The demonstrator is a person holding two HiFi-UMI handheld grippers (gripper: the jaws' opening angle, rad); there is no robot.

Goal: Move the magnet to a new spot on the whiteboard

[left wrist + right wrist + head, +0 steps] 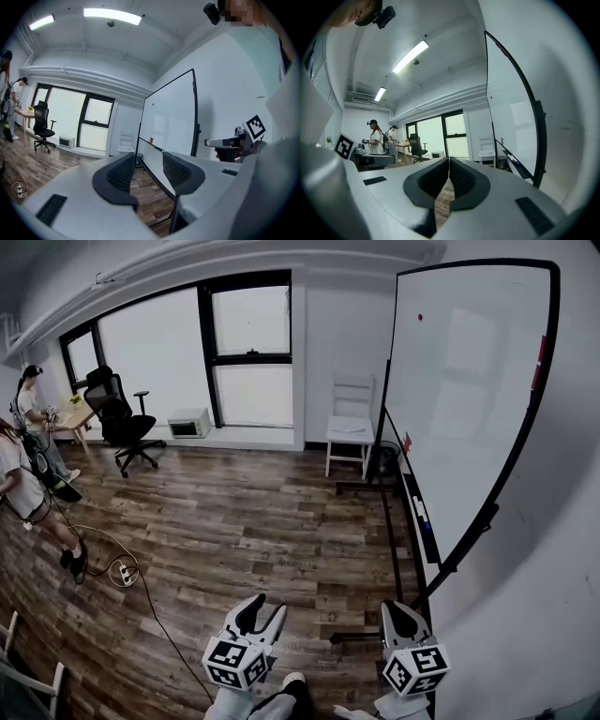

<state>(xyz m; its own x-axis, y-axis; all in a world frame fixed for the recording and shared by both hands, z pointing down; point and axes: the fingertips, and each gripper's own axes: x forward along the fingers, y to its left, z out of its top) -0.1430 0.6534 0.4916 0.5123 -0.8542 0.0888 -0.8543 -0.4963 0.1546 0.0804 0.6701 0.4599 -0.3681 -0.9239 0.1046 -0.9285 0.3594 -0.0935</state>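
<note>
A tall whiteboard on a black stand runs along the right wall. One small red magnet sticks near its upper left corner. Both grippers are held low at the bottom of the head view, well short of the board. My left gripper is open with nothing between its jaws. My right gripper is shut and empty, its pads touching. In the left gripper view the whiteboard stands ahead, with a small red thing on its tray. The whiteboard fills the right of the right gripper view.
A white chair stands by the board's far end. Markers lie on the board's tray. A black office chair, a desk and two people are at the far left. A power strip with cable lies on the wood floor.
</note>
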